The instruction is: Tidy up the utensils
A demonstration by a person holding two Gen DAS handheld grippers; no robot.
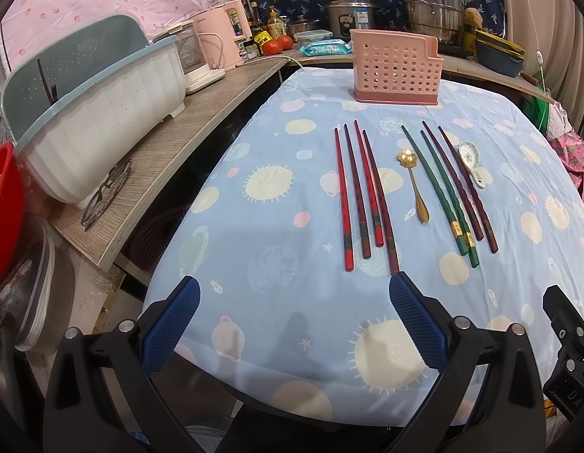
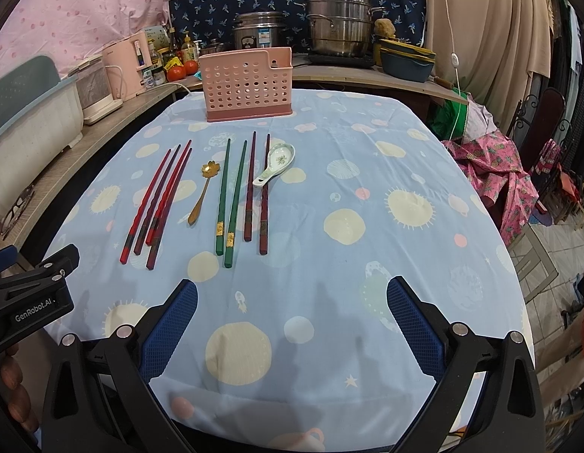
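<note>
Since nothing has been picked up yet, both tools hang over the near edge of the table, and the work looks to be at its very start. The left gripper has its blue fingers spread wide with nothing between them; the right gripper is just as wide and just as empty.

The utensils lie in a neat row on the blue cloth, handles toward the person, probably so each can be grasped by its thick end: four red chopsticks, a gold spoon, two green chopsticks, two dark maroon chopsticks, and a white ceramic spoon touching the outermost maroon one.

Beyond them, at the far edge, stands the pink holder, upright. I see nothing poking above its rim, so it seems empty.
</note>
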